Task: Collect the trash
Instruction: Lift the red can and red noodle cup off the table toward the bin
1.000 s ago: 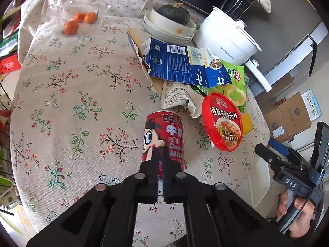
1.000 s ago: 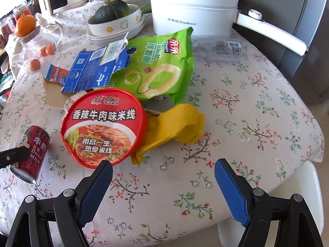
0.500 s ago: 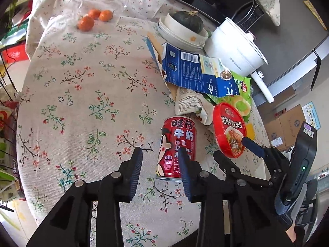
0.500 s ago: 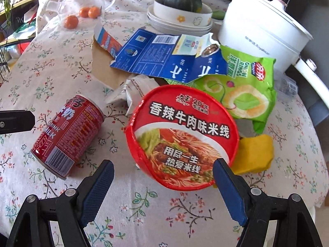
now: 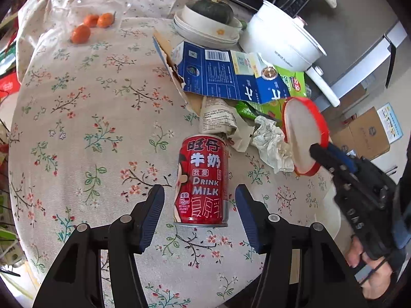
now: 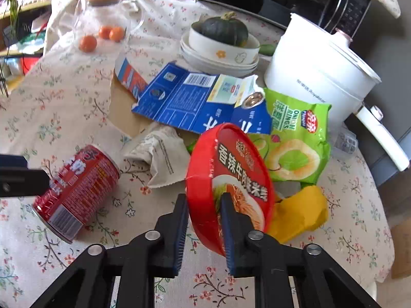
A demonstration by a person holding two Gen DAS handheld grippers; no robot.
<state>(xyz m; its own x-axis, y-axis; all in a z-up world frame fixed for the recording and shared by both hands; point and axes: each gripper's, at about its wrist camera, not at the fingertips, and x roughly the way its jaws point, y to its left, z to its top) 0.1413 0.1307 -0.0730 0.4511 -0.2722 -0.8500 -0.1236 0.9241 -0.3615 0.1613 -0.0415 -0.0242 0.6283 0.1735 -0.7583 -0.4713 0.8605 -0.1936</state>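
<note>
A red milk can (image 5: 203, 179) lies on its side on the floral tablecloth, between the open jaws of my left gripper (image 5: 199, 205); it also shows in the right wrist view (image 6: 77, 192). My right gripper (image 6: 204, 205) is shut on the rim of a red noodle-bowl lid (image 6: 231, 179), tilted up on edge; in the left wrist view the lid (image 5: 303, 133) shows its white underside. Crumpled paper (image 5: 269, 141), a flattened blue carton (image 6: 200, 100), a green onion-rings bag (image 6: 295, 138), a printed wrapper (image 6: 159, 151) and a yellow wrapper (image 6: 300, 213) lie around.
A white electric pot (image 6: 316, 77) stands at the back right, stacked bowls with a dark squash (image 6: 223, 38) behind the carton. A glass jar with small oranges (image 6: 102, 33) stands at the back left. The table's edge (image 6: 385, 231) drops off at right.
My right gripper has shut on the red lid's rim and tipped it up off the table, uncovering crumpled paper. My left gripper has opened wider around the lying can.
</note>
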